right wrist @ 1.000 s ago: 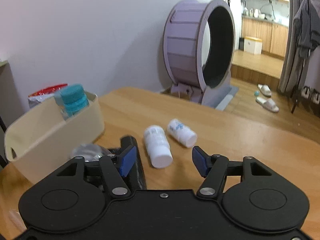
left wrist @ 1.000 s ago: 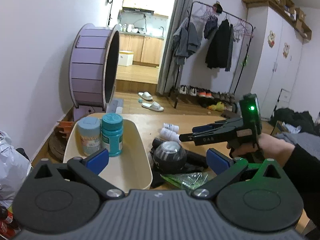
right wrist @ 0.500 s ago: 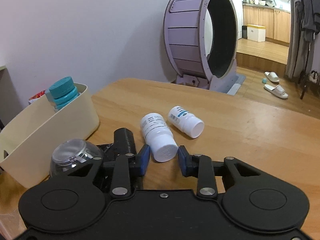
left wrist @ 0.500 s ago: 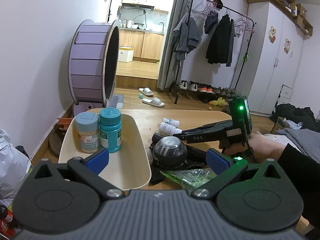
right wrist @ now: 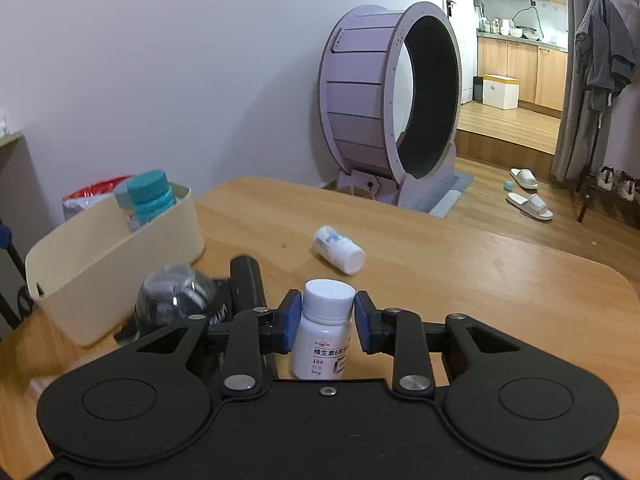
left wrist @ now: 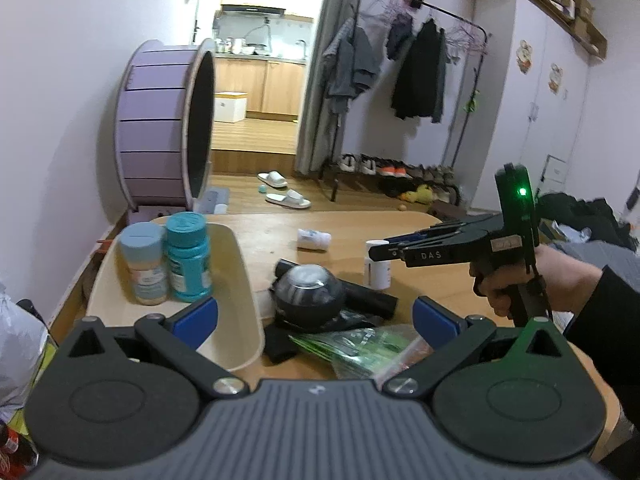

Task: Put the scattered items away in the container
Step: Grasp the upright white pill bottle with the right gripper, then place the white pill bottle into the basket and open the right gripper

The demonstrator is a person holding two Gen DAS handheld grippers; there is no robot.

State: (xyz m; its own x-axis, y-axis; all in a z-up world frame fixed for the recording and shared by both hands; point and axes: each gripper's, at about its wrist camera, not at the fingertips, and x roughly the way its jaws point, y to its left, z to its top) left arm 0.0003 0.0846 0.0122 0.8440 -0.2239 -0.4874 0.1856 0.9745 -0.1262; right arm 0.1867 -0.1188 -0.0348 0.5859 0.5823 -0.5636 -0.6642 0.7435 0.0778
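My right gripper (right wrist: 324, 314) is shut on a white pill bottle (right wrist: 325, 336), held upright by its cap just above the wooden table (right wrist: 460, 280). In the left wrist view the same right gripper (left wrist: 378, 250) and bottle (left wrist: 378, 270) hang right of the cream container (left wrist: 244, 280). The container (right wrist: 112, 252) holds a teal bottle (left wrist: 187, 258) and a pale blue-capped bottle (left wrist: 144, 266). A second white bottle (right wrist: 339, 250) lies on its side further out. My left gripper (left wrist: 316, 316) is open with nothing in it, near the container's front.
A black ball with a clear dome (left wrist: 308, 292), a black cylinder (right wrist: 248, 280) and a green plastic bag (left wrist: 360, 348) lie beside the container. A purple wheel (right wrist: 384, 100) stands beyond the table's far edge. A person's hand (left wrist: 512, 284) holds the right gripper.
The right gripper's jaws closed on the nearer white bottle, which lay on its side, and raised it upright off the table. The left gripper stayed about where it was.
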